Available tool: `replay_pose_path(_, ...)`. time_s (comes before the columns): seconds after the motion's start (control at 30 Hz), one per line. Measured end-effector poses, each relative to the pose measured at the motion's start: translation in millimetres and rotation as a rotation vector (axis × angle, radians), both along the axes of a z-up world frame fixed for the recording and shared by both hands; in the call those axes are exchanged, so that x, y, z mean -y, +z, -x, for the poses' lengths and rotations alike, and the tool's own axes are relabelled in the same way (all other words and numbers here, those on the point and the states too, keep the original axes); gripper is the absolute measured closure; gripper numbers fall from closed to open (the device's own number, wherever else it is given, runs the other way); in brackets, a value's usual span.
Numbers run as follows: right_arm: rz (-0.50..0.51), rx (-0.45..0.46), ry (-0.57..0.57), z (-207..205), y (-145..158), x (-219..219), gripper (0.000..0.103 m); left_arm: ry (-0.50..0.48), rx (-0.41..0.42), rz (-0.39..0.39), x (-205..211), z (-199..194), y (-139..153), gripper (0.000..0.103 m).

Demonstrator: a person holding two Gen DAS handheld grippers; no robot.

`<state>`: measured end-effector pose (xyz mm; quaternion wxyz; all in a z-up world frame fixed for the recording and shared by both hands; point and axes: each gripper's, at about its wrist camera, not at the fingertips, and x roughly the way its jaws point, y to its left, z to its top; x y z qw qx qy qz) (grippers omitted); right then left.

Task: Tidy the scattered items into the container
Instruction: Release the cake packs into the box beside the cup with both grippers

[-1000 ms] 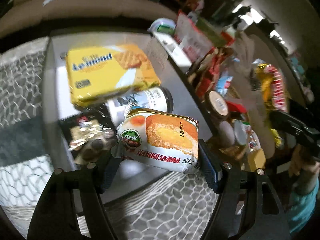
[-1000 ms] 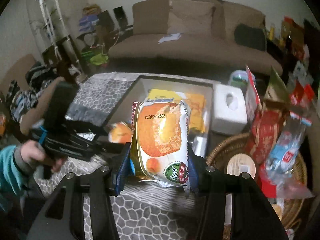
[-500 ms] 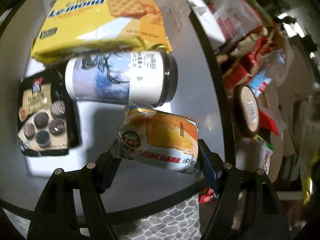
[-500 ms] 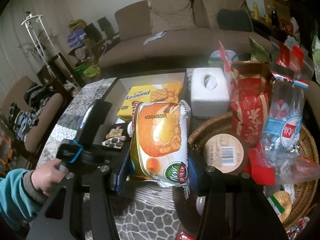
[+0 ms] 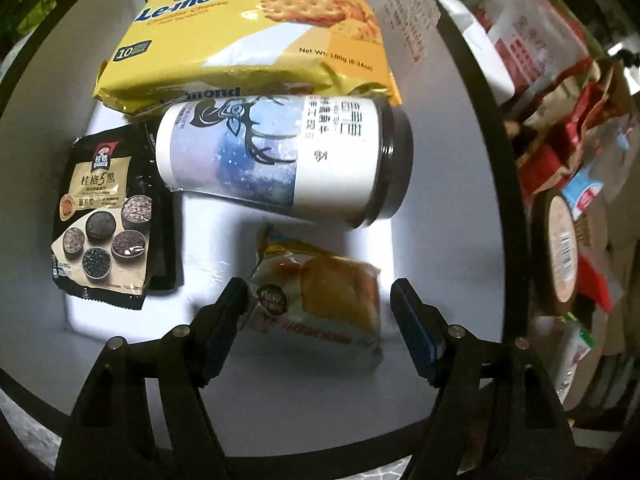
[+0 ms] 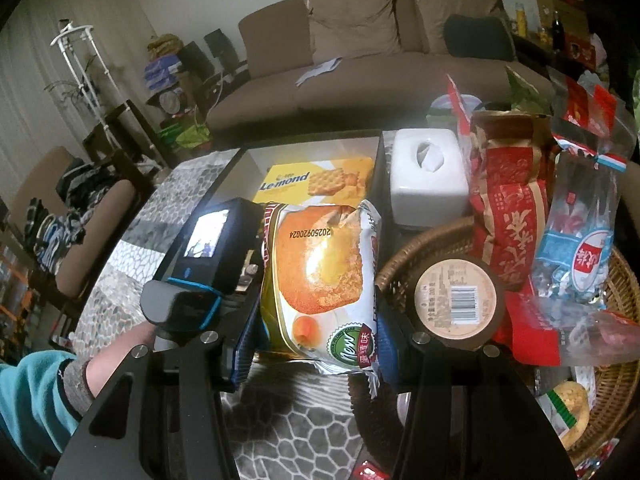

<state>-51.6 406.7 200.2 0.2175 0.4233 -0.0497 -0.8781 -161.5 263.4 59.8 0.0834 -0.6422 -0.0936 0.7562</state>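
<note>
Pebble-patterned tabletop (image 6: pixel 120 280) before a brown sofa (image 6: pixel 360 60); left fingers (image 5: pixel 224 320) apart, right fingers (image 6: pixel 386 344) gripping a cake packet (image 6: pixel 320 272).

left gripper (image 5: pixel 316 296): points steeply down, jaws apart, one pad clear of the blurred cake packet (image 5: pixel 320 300) between them
left hand (image 6: pixel 116 344): wrapped round the gripper handle, teal sleeve (image 6: pixel 36 396) at the wrist
right gripper (image 6: pixel 316 332): angled down, both pads clamped on the orange cake packet (image 6: pixel 320 272)
</note>
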Motion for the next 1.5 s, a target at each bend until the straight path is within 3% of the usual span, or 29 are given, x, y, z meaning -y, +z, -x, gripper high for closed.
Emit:
replay_pose_path(0.27, -0.024, 0.012, 0.003, 3, -1, 7, 0.051, -0.034, 0.009, 0.036, 6, -9, 2, 0.027)
replay_pose_path(0.5, -0.048, 0.018, -0.004, 7, -3, 14, 0.051, -0.056, -0.030, 0.030, 29, -25, 28, 0.020)
replay_pose_path(0.77, -0.096, 0.012, 0.017, 11, 0, 37, 0.051, -0.092, -0.133, 0.100, 68, -46, 61, 0.018)
replay_pose_path(1.0, -0.122, 0.041, 0.041, 25, -8, 65, 0.051, -0.098, -0.177, 0.123, 96, -46, 64, 0.018)
replay_pose_path(1.3, -0.075, 0.158, 0.086, 62, -39, 108, 0.051, -0.053, -0.184, 0.052, 165, -48, 77, 0.017)
replay_pose_path(1.5, -0.143, 0.289, 0.200, 94, -75, 144, 0.051, -0.054, -0.188, 0.040, 194, -40, 79, 0.017)
